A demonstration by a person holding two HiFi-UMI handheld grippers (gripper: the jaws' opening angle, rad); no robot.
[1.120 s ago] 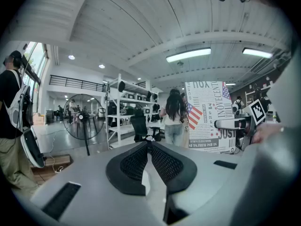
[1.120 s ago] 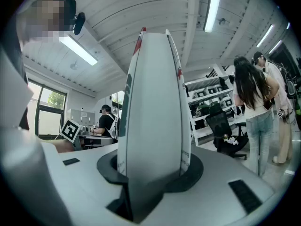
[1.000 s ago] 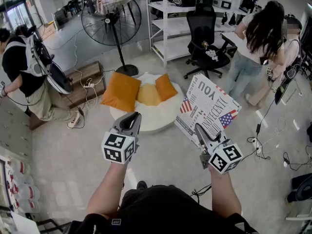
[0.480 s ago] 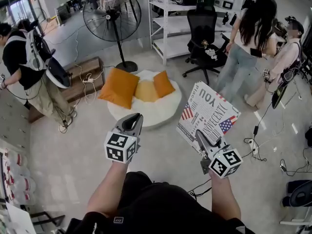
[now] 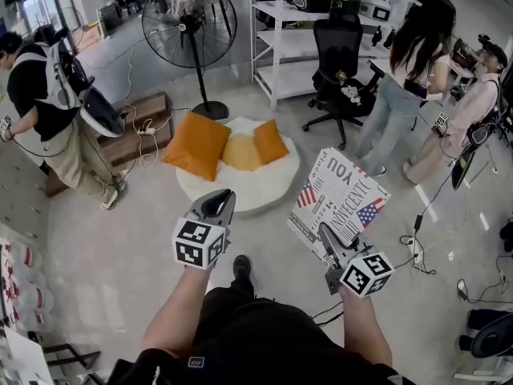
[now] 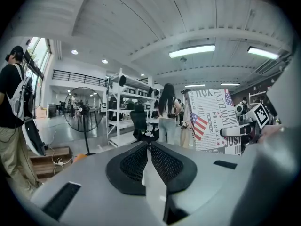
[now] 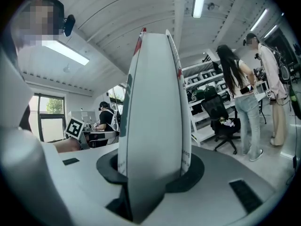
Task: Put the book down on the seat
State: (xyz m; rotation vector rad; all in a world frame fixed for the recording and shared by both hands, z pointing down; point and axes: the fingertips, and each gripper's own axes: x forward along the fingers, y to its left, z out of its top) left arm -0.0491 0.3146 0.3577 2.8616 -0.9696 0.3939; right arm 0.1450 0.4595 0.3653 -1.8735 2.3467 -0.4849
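The right hand-held gripper was clamped on the lower edge of the book, its jaws pressed against both covers and hiding that corner. In the right gripper view the book stood edge-on and blocked everything straight ahead. The book hung in the air just right of the round white seat, not resting on it. Orange cushions covered the seat's far side. The left hand-held gripper had its jaws together, holding nothing.
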